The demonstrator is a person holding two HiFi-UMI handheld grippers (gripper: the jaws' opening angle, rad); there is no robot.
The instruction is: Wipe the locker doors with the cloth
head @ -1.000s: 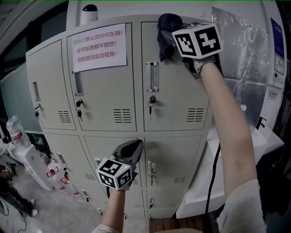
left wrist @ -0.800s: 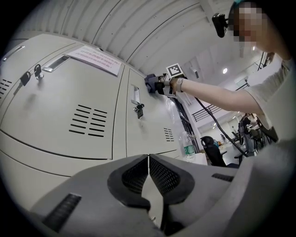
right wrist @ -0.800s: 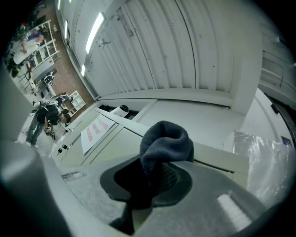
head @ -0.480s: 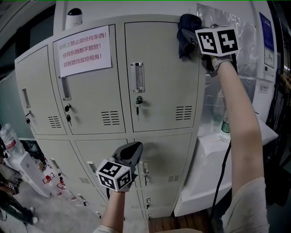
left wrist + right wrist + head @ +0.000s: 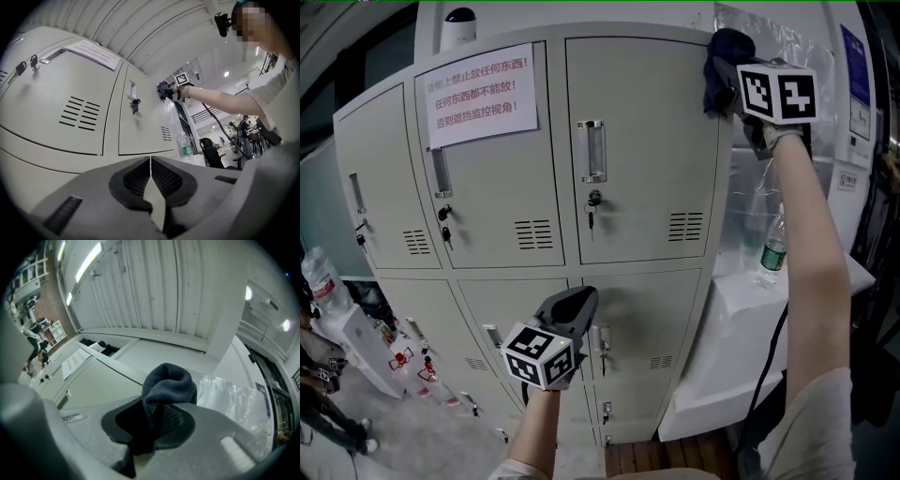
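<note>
Head view: the right gripper presses the cloth on the door at its 1 o'clock corner. The left gripper hangs at 6.
Left gripper view: jaws together, nothing between.
Right gripper view: jaws pinch the cloth. This near the edge, it may slide off the door.

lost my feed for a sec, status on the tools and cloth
Right tool shut on cloth, at top right corner of upper locker door. Left tool shut, empty. Nothing blocking.

One cloth, one paper notice, two bottles and two claws.
</note>
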